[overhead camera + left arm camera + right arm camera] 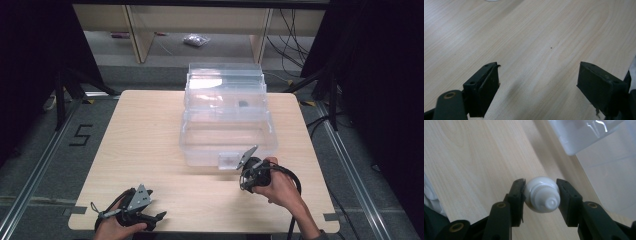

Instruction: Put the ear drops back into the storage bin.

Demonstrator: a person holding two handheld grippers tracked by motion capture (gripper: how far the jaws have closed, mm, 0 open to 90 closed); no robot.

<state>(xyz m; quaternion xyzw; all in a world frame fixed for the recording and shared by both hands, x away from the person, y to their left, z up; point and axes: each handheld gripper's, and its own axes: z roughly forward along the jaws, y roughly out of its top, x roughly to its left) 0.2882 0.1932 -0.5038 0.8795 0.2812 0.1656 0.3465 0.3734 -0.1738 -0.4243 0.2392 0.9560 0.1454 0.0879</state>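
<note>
Right hand-held gripper [541, 195]: clamped on white bottle [542, 194], beside clear box [226, 117].
Left hand-held gripper [537, 82]: jaws apart, nothing betw., over tabletop [536, 37].

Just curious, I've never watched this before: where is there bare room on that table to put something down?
The light wooden table is bare left of the clear plastic box and along its near edge between the two tools. The far right is crowded by the box.

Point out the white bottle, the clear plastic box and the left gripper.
white bottle [541, 195], right gripper view, ribbed cap end.
clear plastic box [227, 147], high view, front wall.
left gripper [537, 90], left gripper view, midway between fingertips.
</note>
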